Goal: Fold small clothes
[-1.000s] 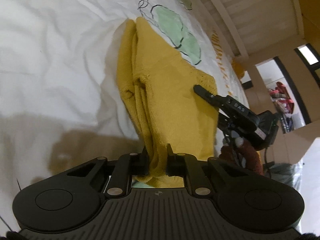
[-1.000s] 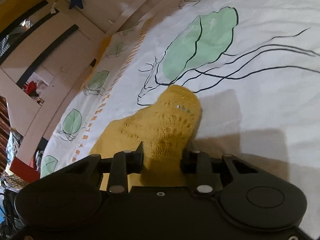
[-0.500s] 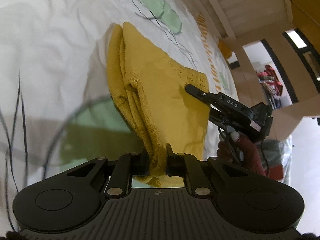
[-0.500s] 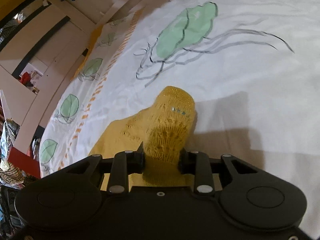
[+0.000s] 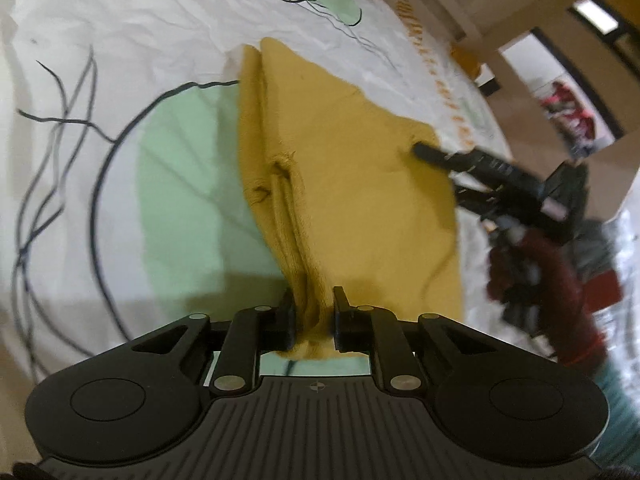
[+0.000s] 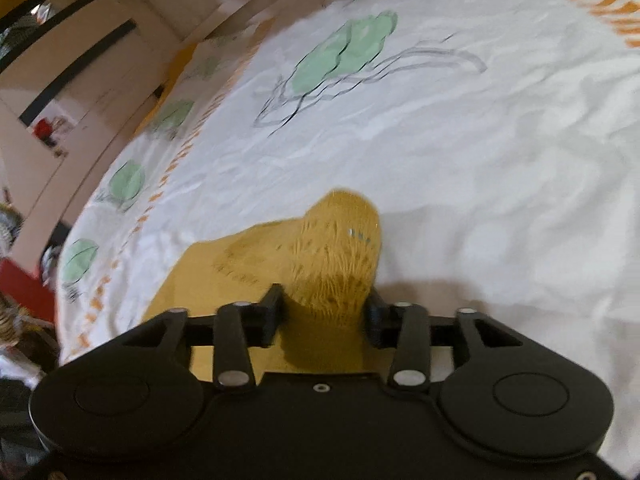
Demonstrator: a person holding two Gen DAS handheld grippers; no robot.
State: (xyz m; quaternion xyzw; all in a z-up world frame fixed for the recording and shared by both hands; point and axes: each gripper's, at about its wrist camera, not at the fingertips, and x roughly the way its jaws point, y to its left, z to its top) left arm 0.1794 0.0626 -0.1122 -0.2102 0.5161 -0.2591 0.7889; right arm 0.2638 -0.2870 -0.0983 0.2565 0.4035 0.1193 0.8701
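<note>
Between both grippers hangs a mustard knit garment (image 5: 352, 184), folded double.

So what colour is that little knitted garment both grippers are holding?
Mustard yellow, plain: the knitted garment shows best in the left wrist view.

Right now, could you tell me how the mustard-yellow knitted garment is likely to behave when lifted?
The mustard-yellow knitted garment will probably flop: it bunches and creases between the left hand-held gripper fingers. The open knit in the right hand-held gripper looks stretchy, likely sagging between holds.
</note>
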